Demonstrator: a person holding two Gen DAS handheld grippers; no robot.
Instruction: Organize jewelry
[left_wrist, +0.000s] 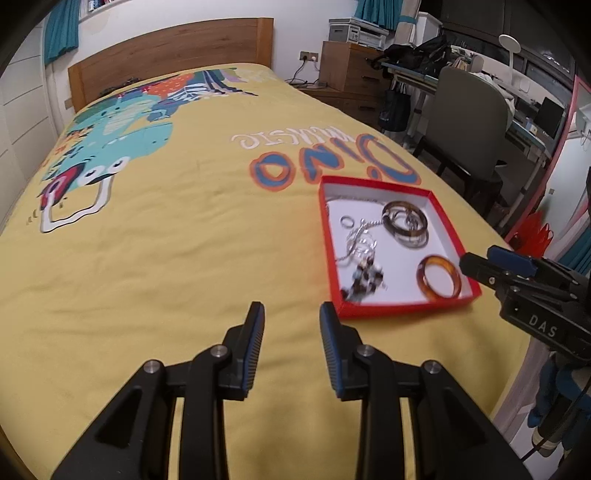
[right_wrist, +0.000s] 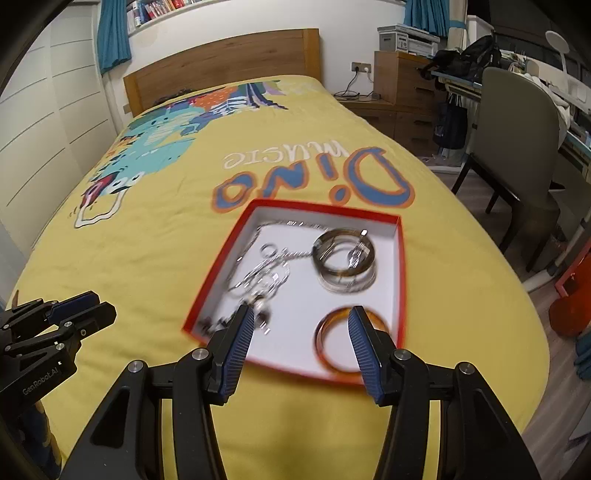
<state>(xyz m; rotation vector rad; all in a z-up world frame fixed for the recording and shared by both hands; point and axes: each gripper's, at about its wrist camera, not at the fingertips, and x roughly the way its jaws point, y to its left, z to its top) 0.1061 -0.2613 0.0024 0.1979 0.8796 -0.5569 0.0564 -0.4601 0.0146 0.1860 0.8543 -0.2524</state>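
A shallow red box (left_wrist: 406, 308) (right_wrist: 220, 264) with a white floor lies on the yellow bedcover. In it are an amber bangle (left_wrist: 422, 277) (right_wrist: 320, 341), stacked dark bangles (left_wrist: 392, 226) (right_wrist: 322, 266), a tangle of silver chains (left_wrist: 360, 243) (right_wrist: 262, 275), a small ring (left_wrist: 346, 221) (right_wrist: 269, 250) and a blurred beaded piece (left_wrist: 364, 282) (right_wrist: 258, 314). My right gripper (right_wrist: 301, 310) (left_wrist: 480, 260) hovers over the box's near end, open and empty. The amber bangle shows partly behind its right finger. My left gripper (left_wrist: 291, 306) (right_wrist: 101, 302) is left of the box over bare cover, open and empty.
The bed's wooden headboard (right_wrist: 221, 70) is far ahead. The mattress edge drops off just right of the box. Beyond it are a grey chair (right_wrist: 517, 147), a cluttered desk (left_wrist: 480, 74), a wooden drawer unit (left_wrist: 347, 66) and a red bag (left_wrist: 532, 232) on the floor.
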